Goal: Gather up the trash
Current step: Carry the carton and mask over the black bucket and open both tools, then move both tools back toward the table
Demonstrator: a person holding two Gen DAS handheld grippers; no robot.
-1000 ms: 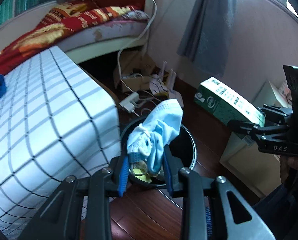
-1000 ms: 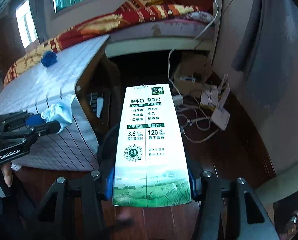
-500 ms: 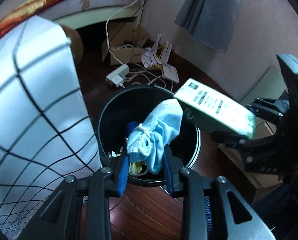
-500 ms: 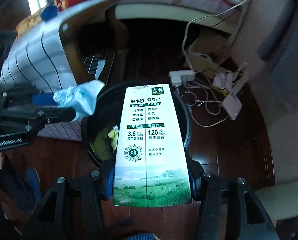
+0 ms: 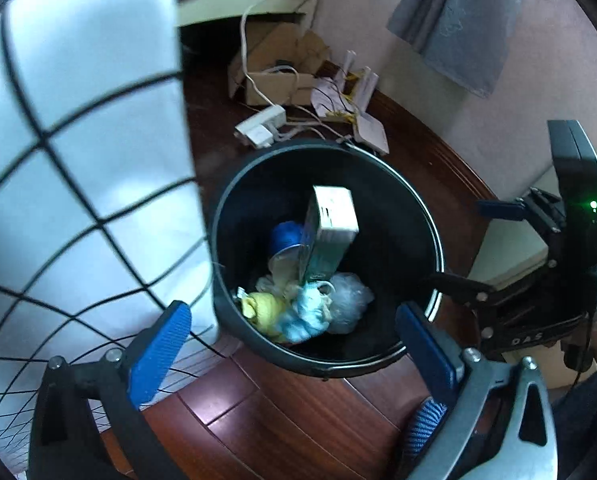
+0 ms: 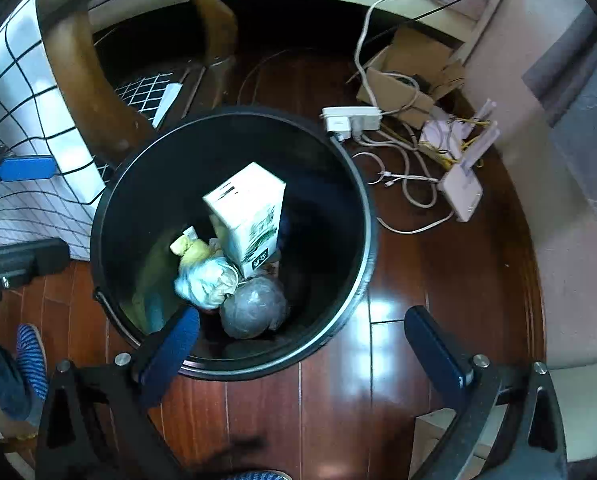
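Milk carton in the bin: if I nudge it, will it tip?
Probably. The carton stands tilted on loose trash, leaning by the mask and plastic ball. Likely stiff and light, though I can't confirm it's empty.

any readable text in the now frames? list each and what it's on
"DAS": on the black body of the right tool, seen from the left wrist view.
Milk carton in the trash bin: it carries dark print, a small logo patch near its lower end and marks on its top, all too small and blurred to read.
Nothing else legible.
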